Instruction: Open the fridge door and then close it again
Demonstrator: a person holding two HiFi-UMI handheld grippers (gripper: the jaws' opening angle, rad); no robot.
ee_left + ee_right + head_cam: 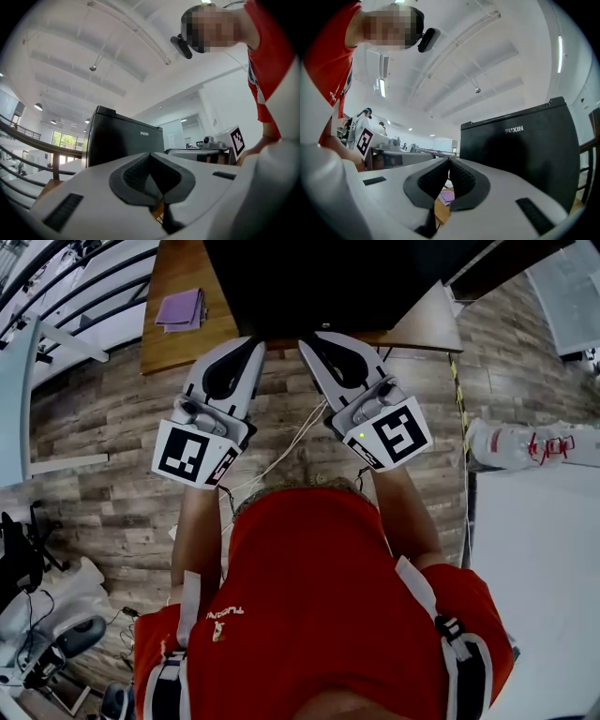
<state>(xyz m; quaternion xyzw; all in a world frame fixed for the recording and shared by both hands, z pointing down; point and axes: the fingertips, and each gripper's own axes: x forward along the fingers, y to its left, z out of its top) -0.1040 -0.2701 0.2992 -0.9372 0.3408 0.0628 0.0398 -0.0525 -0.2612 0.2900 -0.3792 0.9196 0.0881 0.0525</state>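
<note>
On the wooden table (173, 343) the black fridge (520, 150) stands closed; left tongs (150, 154) and right tongs (449, 160) pinched together, empty

The black fridge (525, 159) carries the brand name FUXIN.

HEAD VIEW: from above the wearer, steeply down, close on left tongs (255, 341) and right tongs (305, 341); table (178, 343) and black fridge (328, 277) at far edge | LEFT GRIPPER VIEW: low, along its tongs, tilted slightly up, fridge near | RIGHT GRIPPER VIEW: likewise, fridge at right | SHARED: fridge in all three; each gripper view catches the other tongs.
</note>
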